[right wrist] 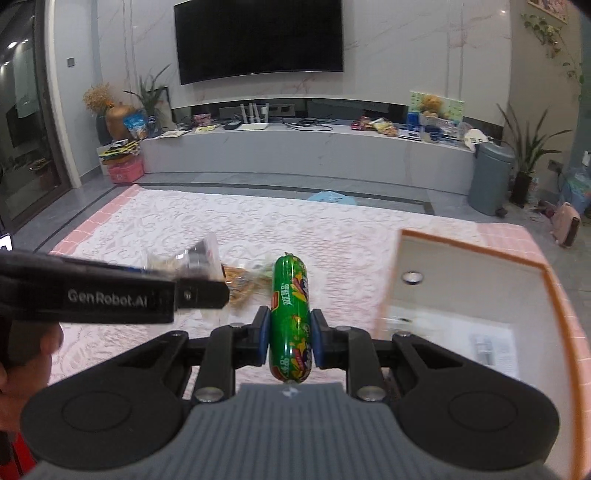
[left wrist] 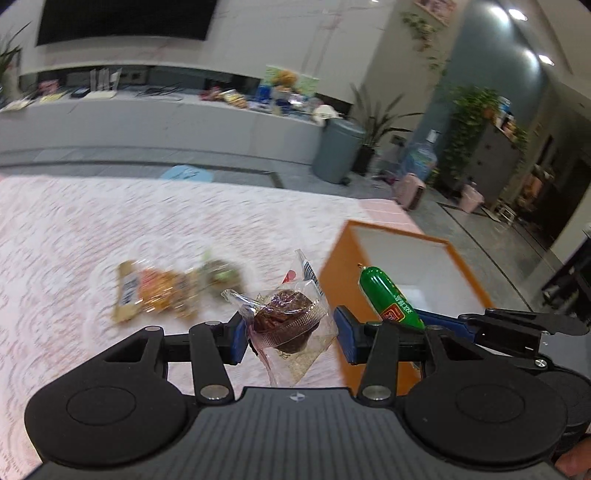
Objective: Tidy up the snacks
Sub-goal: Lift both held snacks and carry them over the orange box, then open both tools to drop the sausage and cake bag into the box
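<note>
Ceiling lights (left wrist: 517,14) are glaring at top right; motion blur is smearing the snack packets (left wrist: 162,291), and fisheye distortion is bending the edges.

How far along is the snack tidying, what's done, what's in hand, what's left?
Done: nothing shows among the snacks yet; the visible part of the orange box holds only a paper sheet. In hand: the left gripper holds a wrapped brown cake, the right gripper a green sausage. Left: both, plus the loose packets on the tablecloth.

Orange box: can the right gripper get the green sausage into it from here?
Probably yes. The right gripper holds the green sausage, and the orange box stands open-topped just to its right with nothing between them.
</note>
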Motion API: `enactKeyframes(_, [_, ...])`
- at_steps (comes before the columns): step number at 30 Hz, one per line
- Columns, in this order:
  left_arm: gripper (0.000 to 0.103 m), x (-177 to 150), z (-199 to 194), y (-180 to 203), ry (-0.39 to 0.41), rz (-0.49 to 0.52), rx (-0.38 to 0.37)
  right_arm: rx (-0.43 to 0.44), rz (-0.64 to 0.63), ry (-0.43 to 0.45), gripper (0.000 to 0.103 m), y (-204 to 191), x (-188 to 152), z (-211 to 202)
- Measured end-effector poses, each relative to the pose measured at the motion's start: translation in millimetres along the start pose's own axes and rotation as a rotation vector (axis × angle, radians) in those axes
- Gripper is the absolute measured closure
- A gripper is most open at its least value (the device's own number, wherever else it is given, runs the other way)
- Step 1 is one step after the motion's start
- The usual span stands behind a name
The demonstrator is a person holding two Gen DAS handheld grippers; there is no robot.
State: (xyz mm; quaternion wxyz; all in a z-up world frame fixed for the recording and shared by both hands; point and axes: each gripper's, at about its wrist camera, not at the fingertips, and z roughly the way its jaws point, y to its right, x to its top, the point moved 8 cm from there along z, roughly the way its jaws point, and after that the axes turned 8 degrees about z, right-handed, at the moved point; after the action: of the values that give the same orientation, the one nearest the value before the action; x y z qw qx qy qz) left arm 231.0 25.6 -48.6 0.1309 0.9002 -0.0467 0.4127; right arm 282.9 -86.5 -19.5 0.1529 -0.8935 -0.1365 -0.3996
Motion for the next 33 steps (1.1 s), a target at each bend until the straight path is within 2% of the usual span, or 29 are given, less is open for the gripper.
enactKeyframes(6, [0.049, 18, 28, 54, -0.017, 0.085, -0.074, -0.071, -0.003, 0.012, 0.083, 52, 11, -19])
enactKeyframes(9, [0.049, 21, 46, 77, -0.039, 0.148, -0.112, -0.135, -0.004, -0.006, 0.083, 79, 9, -19])
enactKeyframes(12, [0.049, 22, 67, 95, -0.072, 0.206, -0.136, -0.158, 0.0, -0.059, 0.083, 105, 1, -11])
enactKeyframes(18, [0.049, 12, 111, 115, -0.158, 0.336, -0.12, -0.182, -0.007, -0.169, 0.083, 143, -19, 13])
enactKeyframes(24, [0.049, 4, 144, 115, -0.221, 0.384, -0.123, -0.185, -0.046, -0.244, 0.083, 156, -26, 34])
enactKeyframes(27, [0.049, 1, 150, 119, -0.223, 0.441, -0.114, -0.191, -0.065, -0.286, 0.083, 156, -26, 48])
enactKeyframes(33, [0.049, -1, 161, 125, -0.24, 0.474, -0.131, -0.194, -0.123, -0.336, 0.083, 154, -31, 63])
